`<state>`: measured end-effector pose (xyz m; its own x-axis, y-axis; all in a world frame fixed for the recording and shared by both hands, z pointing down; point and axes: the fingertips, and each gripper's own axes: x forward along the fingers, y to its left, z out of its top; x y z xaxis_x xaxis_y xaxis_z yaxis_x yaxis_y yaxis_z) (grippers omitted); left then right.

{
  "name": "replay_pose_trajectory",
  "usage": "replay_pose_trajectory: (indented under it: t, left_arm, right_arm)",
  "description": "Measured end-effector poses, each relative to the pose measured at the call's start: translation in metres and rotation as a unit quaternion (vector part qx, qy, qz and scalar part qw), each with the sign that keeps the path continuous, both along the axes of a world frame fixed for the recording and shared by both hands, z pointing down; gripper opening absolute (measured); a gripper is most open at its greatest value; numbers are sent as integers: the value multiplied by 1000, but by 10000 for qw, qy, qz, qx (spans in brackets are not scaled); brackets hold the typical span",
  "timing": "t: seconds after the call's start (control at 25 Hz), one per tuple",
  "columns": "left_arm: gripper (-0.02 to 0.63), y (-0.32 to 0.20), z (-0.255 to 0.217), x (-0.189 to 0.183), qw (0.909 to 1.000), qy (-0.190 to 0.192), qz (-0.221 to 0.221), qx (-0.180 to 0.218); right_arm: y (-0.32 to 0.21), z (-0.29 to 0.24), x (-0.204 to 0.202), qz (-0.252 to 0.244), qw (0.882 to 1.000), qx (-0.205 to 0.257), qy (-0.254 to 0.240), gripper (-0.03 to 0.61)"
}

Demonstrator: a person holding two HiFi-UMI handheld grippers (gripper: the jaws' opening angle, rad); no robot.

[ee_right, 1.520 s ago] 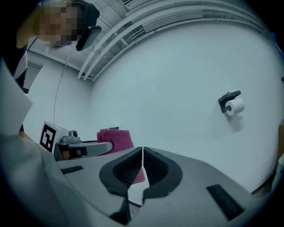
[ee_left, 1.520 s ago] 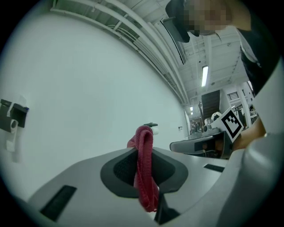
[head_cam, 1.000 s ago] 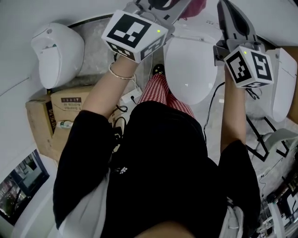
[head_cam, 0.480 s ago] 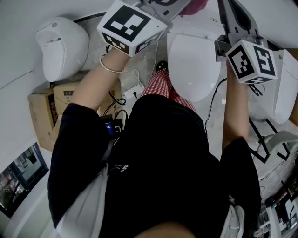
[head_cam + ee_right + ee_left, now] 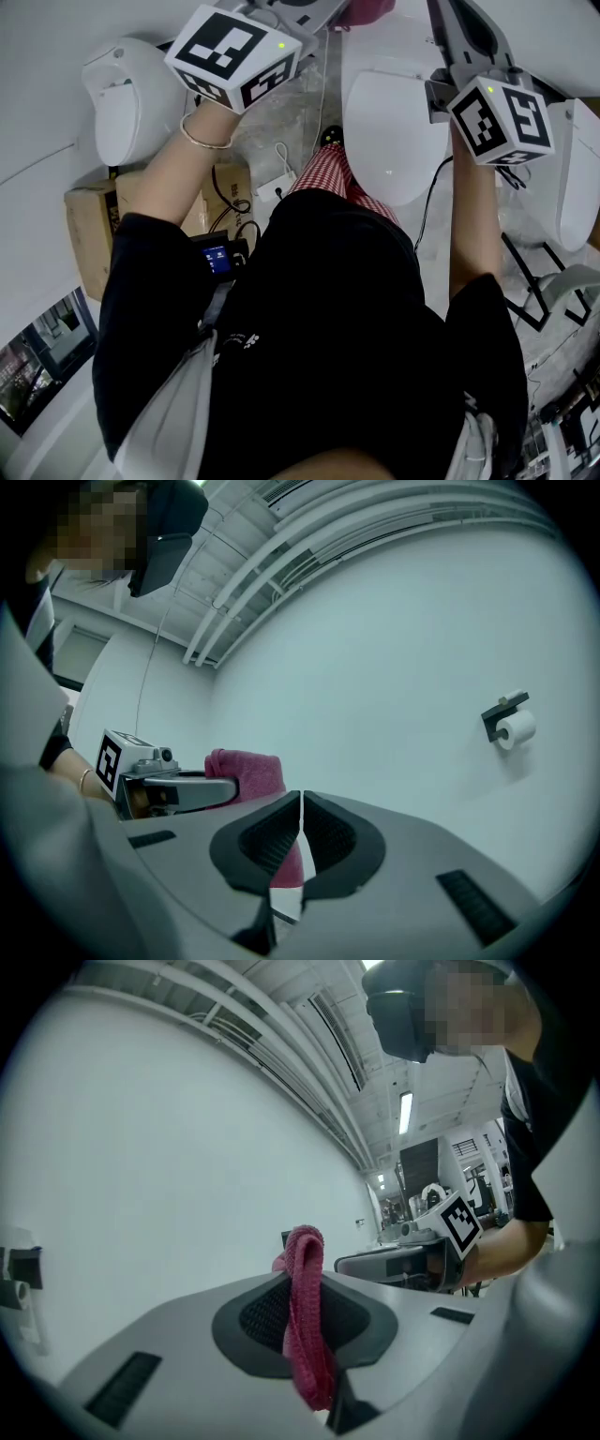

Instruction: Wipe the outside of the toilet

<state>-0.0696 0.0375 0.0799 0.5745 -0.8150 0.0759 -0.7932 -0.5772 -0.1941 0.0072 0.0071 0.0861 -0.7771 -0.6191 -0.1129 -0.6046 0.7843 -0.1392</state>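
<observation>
The white toilet (image 5: pixel 394 131) with its lid down stands in front of the person, right of centre in the head view. A pink cloth (image 5: pixel 306 1326) hangs folded between the jaws of my left gripper (image 5: pixel 311 1340), which is shut on it. In the head view the cloth (image 5: pixel 362 11) shows at the top edge, above the back of the toilet; contact is hidden. My right gripper (image 5: pixel 301 841) is shut with nothing between its pads, held up beside the cloth (image 5: pixel 249 771). Its marker cube (image 5: pixel 502 117) hovers over the toilet's right side.
A second toilet (image 5: pixel 122 94) stands at the left and a third (image 5: pixel 577 169) at the right. Cardboard boxes (image 5: pixel 94 230) and a white power strip with cables (image 5: pixel 272 187) lie on the floor left of the person's legs. A toilet-roll holder (image 5: pixel 511 726) hangs on the wall.
My left gripper has moved to the left with the pink cloth in it. The right gripper has hardly moved.
</observation>
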Motion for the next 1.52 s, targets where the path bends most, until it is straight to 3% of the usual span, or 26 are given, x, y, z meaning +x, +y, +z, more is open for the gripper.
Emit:
replay_pose_trajectory:
  t: [0.24,0.92,1.52]
  left_arm:
    - [54,-1,-4,1,9999,-64,-113,12]
    - [54,28,-19,-19,9998,-14,-172,47]
    - [54,29,-10,-16,9998,68,-199,-29]
  right_arm:
    - [-2,-2,8,-23,10000,-6,-7,23]
    - [29,-13,-22,-313,9994,44,147,23]
    - [31,-7,-15,-289,9994,-17,185,23]
